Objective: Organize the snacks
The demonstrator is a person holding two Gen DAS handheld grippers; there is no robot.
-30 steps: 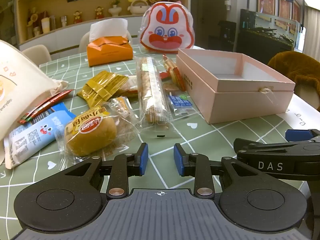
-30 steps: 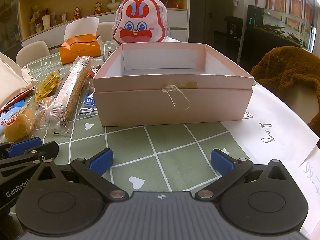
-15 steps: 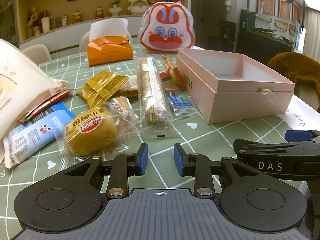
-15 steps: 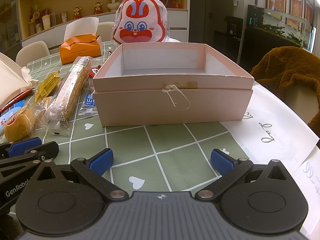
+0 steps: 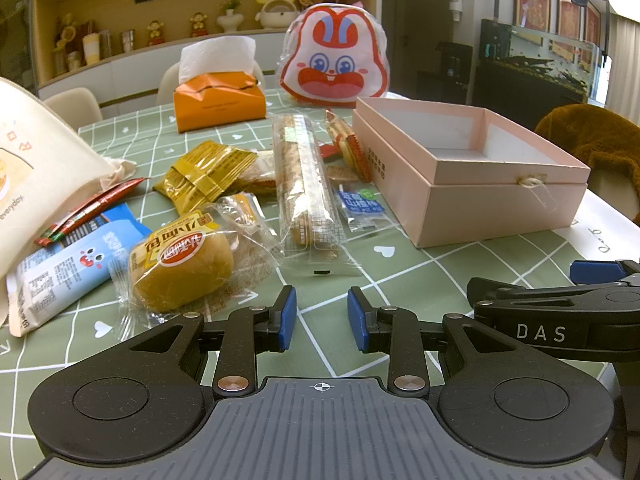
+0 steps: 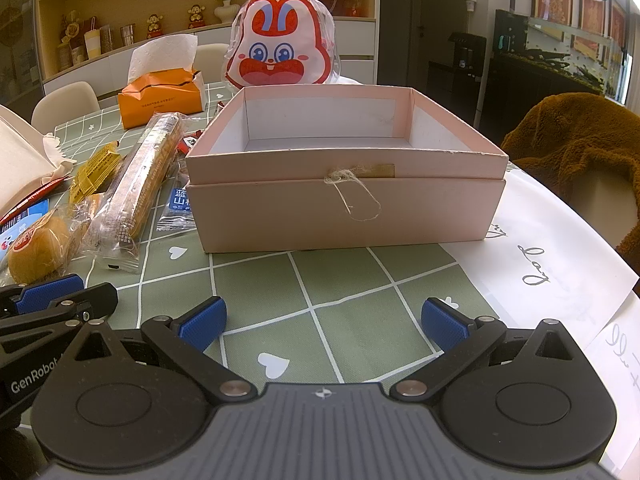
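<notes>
An open, empty pink box [image 5: 468,176] stands on the green checked tablecloth; it fills the middle of the right wrist view [image 6: 344,200]. Left of it lie loose snacks: a wrapped bun [image 5: 182,268], a long clear-wrapped biscuit stick [image 5: 306,184], a yellow packet [image 5: 204,176], a blue packet [image 5: 60,268] and a small blue sachet [image 5: 362,204]. My left gripper [image 5: 322,318] is open with a narrow gap, empty, just short of the bun and stick. My right gripper [image 6: 324,320] is wide open, empty, in front of the box.
An orange tissue box [image 5: 220,100] and a rabbit-face bag [image 5: 334,56] stand at the back. A cream tote bag [image 5: 36,168] lies at the left. White paper [image 6: 560,264] covers the table's right edge beside a brown furry chair [image 6: 580,148].
</notes>
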